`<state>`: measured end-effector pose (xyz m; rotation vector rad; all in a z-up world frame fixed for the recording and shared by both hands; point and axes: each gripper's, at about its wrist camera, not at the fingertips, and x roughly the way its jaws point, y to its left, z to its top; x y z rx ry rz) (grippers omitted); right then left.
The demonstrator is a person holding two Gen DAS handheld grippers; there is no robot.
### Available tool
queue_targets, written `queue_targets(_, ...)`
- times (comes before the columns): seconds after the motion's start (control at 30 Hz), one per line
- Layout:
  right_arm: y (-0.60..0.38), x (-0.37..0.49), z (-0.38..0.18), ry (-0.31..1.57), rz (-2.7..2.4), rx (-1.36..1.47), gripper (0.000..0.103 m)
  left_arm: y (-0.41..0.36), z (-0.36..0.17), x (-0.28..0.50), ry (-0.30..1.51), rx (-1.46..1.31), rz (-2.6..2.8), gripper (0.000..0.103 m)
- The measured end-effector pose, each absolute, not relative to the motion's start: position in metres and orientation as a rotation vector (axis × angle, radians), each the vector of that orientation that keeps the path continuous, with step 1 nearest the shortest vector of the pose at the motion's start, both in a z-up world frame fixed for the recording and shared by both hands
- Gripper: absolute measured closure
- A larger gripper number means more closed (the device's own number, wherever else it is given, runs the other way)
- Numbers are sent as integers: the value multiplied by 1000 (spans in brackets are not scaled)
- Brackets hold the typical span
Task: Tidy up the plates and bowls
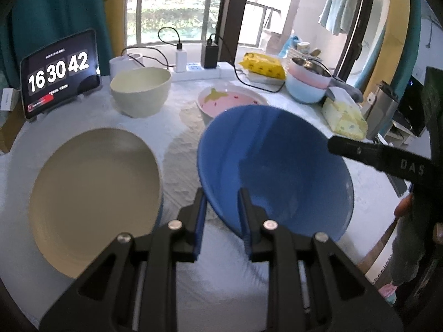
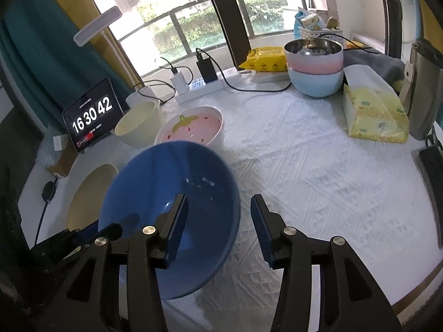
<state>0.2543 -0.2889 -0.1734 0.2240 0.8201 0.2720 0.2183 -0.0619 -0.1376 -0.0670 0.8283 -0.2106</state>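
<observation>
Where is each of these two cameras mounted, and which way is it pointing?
Left wrist view: sits on the left gripper, looking down along its fingers at the blue bowl clamped by its rim and the beige plate; the right gripper's finger and a sleeve show at right.
Right wrist view: sits on the right gripper, jaws open around the bowl's rim; the left gripper shows lower left.
Both share the bowl, pink dish, cream bowl and tablet clock.

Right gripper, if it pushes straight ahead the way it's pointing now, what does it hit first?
Probably the tilted blue bowl: the right gripper has its jaws open astride the bowl's rim. Beyond lies white tablecloth; depth is unclear.
</observation>
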Motion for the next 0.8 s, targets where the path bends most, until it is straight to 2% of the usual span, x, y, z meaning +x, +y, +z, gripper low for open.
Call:
queue_targets(0.57, -304, 285, -165, 794, 280, 217, 54, -55, -110, 255, 766, -59, -165, 79)
queue_targets(0.8, -308, 307, -165, 806, 303, 211, 54, -46, -118, 294, 851, -131, -165, 78)
